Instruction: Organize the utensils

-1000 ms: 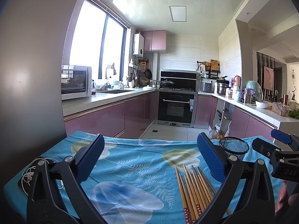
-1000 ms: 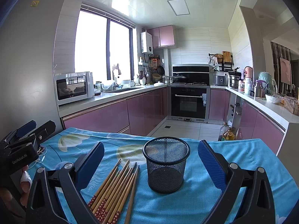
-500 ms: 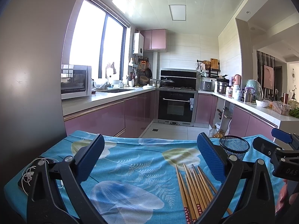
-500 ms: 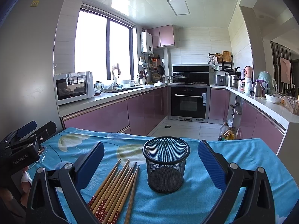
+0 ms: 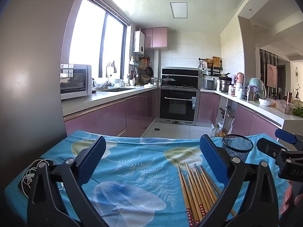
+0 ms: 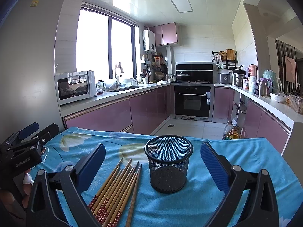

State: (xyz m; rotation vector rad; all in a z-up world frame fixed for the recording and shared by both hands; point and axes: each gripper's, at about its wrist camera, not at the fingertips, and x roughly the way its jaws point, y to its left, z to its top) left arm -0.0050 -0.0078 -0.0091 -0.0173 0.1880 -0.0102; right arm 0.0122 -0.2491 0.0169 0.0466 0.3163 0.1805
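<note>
Several wooden chopsticks (image 6: 117,187) with red patterned ends lie side by side on the blue floral tablecloth (image 6: 204,204). To their right a black mesh cup (image 6: 168,163) stands upright and empty. My right gripper (image 6: 153,162) is open above the cloth, its blue pads framing the cup and chopstick tips. My left gripper (image 5: 152,158) is also open, holding nothing. In the left wrist view the chopsticks (image 5: 197,191) lie low right, partly behind the right finger (image 5: 214,160), with the cup (image 5: 237,148) beyond. Each gripper shows at the edge of the other's view.
A white earphone cable on a dark device (image 5: 31,172) lies at the table's left edge. Beyond the table's far edge are a tiled floor, pink cabinets (image 6: 106,115), an oven (image 6: 193,102) and bottles on the floor (image 6: 232,131). A grey fridge wall (image 5: 28,75) stands on the left.
Both grippers stay open and almost still; the views shift only slightly. Chopsticks and cup have not moved.
</note>
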